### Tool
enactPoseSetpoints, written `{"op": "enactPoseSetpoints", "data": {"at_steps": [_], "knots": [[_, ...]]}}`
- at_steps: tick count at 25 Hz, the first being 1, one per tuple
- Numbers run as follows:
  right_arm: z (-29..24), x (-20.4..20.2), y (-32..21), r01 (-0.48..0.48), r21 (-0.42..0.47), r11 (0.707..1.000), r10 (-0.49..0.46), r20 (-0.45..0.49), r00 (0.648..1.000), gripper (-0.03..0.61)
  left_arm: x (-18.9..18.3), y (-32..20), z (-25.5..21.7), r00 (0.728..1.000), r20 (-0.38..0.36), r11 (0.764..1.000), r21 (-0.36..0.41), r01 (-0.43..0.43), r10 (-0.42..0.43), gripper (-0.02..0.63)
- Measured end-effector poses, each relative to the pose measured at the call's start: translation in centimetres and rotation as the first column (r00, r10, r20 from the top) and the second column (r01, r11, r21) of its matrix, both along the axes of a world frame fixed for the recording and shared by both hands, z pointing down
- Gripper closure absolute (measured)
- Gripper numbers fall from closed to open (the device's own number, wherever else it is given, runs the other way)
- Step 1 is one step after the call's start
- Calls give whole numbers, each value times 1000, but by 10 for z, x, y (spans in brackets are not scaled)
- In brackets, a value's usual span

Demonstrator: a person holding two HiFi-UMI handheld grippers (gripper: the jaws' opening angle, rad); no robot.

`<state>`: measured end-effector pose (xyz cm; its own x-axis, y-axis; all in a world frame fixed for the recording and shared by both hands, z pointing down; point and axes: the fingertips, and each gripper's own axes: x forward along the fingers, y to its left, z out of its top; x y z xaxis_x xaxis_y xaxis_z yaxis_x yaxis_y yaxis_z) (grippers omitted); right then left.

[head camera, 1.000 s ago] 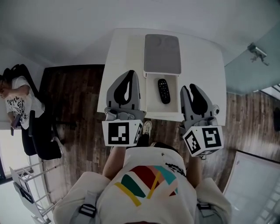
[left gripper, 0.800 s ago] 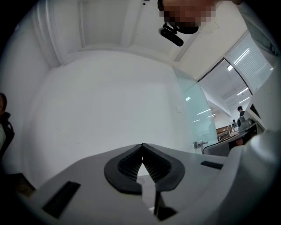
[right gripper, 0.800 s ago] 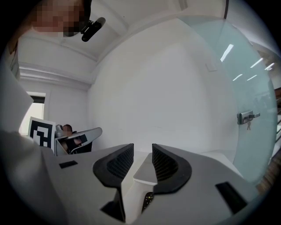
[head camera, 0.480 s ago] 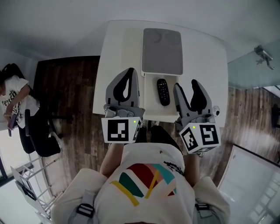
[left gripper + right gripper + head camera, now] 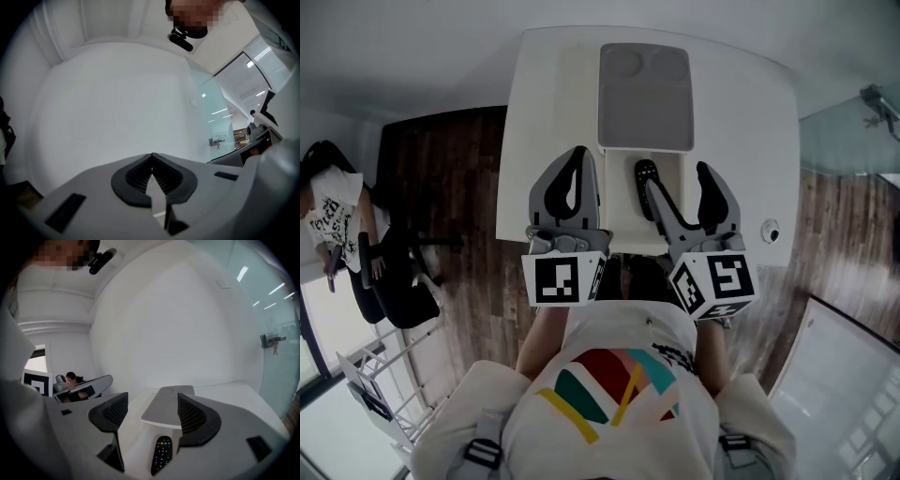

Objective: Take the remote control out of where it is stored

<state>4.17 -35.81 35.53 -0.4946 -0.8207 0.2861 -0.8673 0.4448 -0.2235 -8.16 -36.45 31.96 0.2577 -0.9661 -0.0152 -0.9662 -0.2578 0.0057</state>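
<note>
A black remote control [image 5: 644, 172] lies in an open white compartment [image 5: 621, 202] at the near edge of the white table [image 5: 546, 103], just under a grey pad [image 5: 645, 94]. My right gripper [image 5: 675, 178] hangs over that compartment; its jaws have just been opening and stand wide apart. In the right gripper view the remote [image 5: 161, 454] lies low between the jaws, untouched by the right gripper [image 5: 152, 412]. My left gripper [image 5: 575, 155] is shut and empty over the table's left part; its tips meet in the left gripper view [image 5: 152, 157].
A person [image 5: 326, 220] sits on a dark chair at the far left, over the wooden floor [image 5: 450, 187]. A glass partition [image 5: 853, 112] stands to the right. A small round fitting [image 5: 771, 232] sits at the table's right near edge.
The right gripper's jaws spread from nearly shut to wide and shifted left over the compartment, now covering part of the remote. Both grippers came forward toward the table.
</note>
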Motion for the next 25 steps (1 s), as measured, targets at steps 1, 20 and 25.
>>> {"op": "enactPoseSetpoints", "data": {"at_steps": [1,20,25], "knots": [[5,-2,-1,6,-12,1000,-6,0,1000,268,0,-1,2,1000,1,1000,-6,0,0,607],[158,-25,0,-30,-418,908,-54,-187,981,268,-23,-15,71,999,27,989,-142,35,-31,607],[181,-24,4,-74,-488,870,-66,-265,962,268,-35,-19,87,999,13,982,-184,48,-46,607]]}}
